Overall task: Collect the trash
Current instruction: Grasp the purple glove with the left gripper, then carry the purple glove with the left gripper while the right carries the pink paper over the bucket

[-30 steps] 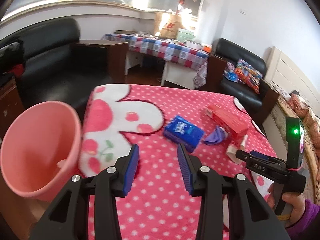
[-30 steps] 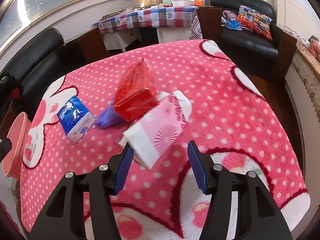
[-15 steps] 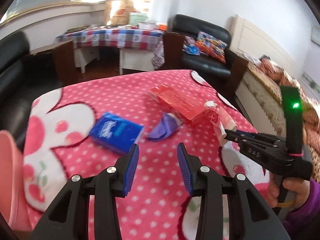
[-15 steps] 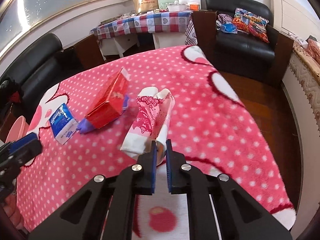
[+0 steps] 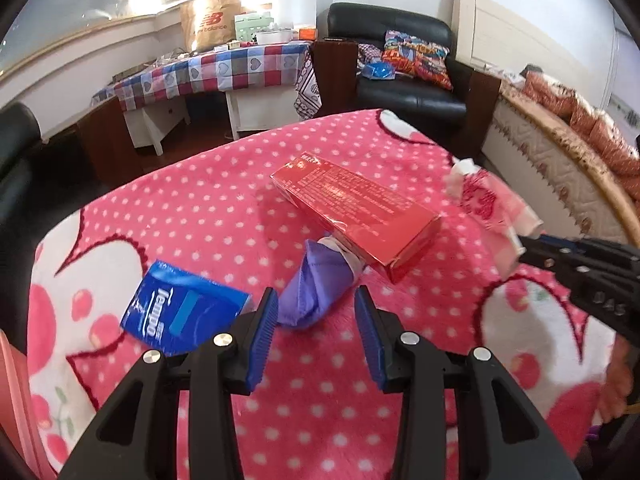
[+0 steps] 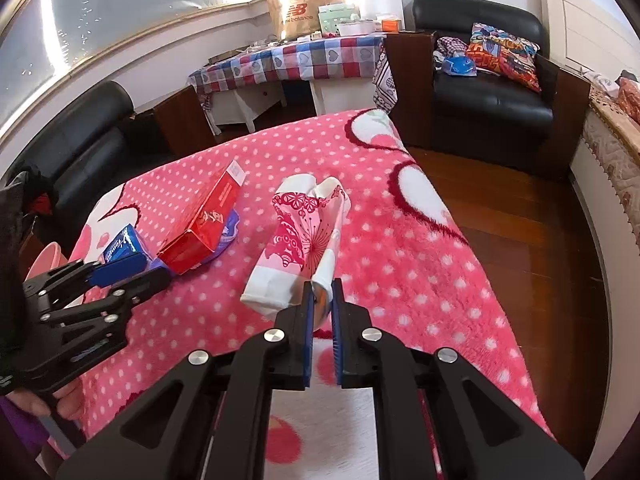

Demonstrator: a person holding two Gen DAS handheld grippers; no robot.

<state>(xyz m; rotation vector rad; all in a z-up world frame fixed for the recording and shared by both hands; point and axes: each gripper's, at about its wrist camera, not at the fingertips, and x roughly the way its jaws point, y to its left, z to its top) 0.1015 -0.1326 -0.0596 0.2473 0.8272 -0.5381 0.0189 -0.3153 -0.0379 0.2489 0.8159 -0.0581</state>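
Pink-printed wrapper (image 6: 304, 240), now clamped by right gripper (image 6: 321, 300), is secured for binning; left gripper (image 5: 316, 318), jaws apart, newly frames purple scrap (image 5: 316, 288) at 12 o'clock.

Bare blanket (image 6: 400, 240) right of pink packet (image 6: 304, 236).

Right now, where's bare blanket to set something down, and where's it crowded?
Free: the blanket from the pink tissue pack out to its right edge, and the strip nearest both grippers. Crowded: the left-centre cluster of red box, purple wrapper and blue Tempo pack, where the open left gripper sits.
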